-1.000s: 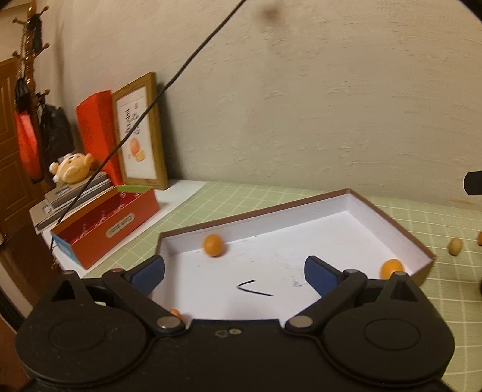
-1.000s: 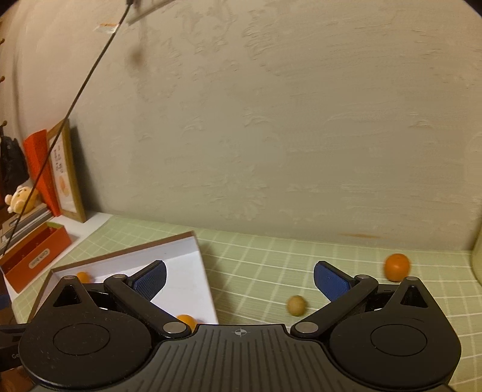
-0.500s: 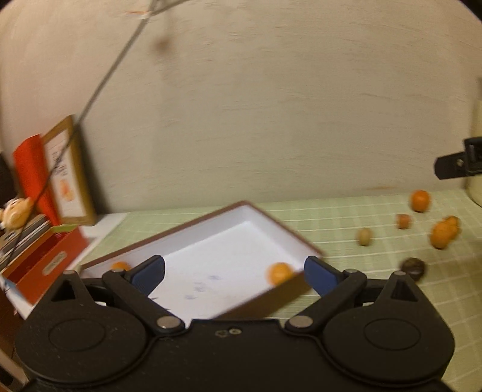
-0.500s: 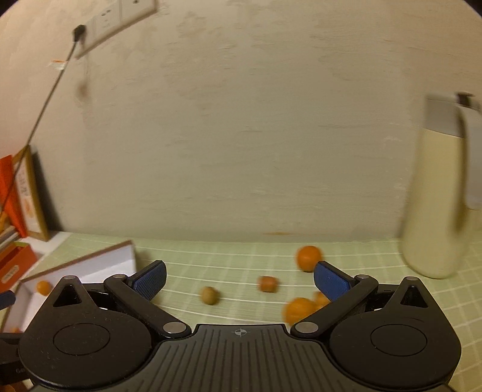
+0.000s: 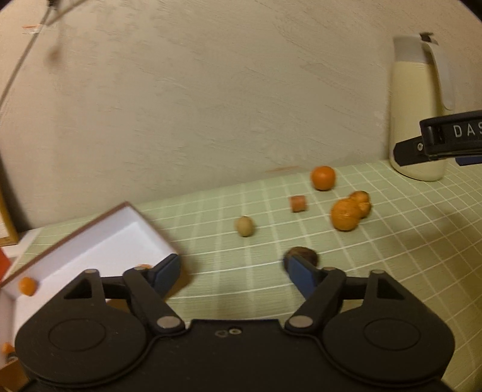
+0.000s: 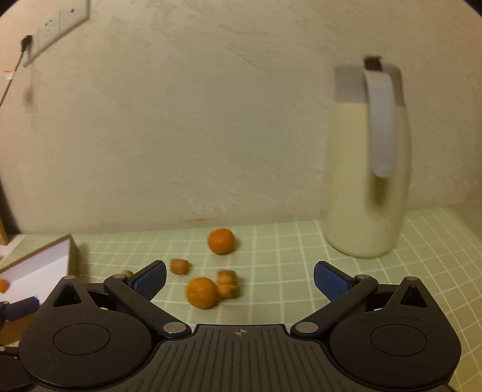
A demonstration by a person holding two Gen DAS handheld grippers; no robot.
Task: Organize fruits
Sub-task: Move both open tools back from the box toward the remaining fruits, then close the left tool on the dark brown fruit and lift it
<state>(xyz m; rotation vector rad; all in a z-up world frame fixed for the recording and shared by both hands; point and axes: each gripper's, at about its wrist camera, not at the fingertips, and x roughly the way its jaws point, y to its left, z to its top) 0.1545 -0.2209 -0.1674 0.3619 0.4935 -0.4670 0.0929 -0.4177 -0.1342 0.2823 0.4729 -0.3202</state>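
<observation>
Several small fruits lie loose on the green checked mat: a round orange [image 5: 322,178] [image 6: 220,240], a larger orange [image 5: 343,214] [image 6: 201,292] touching a lumpy one [image 5: 360,202] [image 6: 228,282], a small reddish piece [image 5: 298,203] [image 6: 179,266], a tan round fruit [image 5: 244,226] and a dark brown one [image 5: 302,252] by my left gripper's right fingertip. A white box with brown rim [image 5: 99,238] [image 6: 36,268] sits at the left with small oranges [image 5: 27,286] inside. My left gripper [image 5: 232,270] is open and empty. My right gripper [image 6: 239,279] is open and empty, just in front of the fruit cluster.
A cream thermos jug with a grey handle [image 6: 369,169] [image 5: 417,114] stands at the right against the wall. The wall runs close behind the mat. A cable [image 5: 18,63] hangs from a wall socket [image 6: 57,28] at the upper left. A picture frame edge [image 5: 6,229] shows at the left.
Both grippers have swung to the right, away from the box and toward the loose fruits and the jug. Both stayed open and empty.
</observation>
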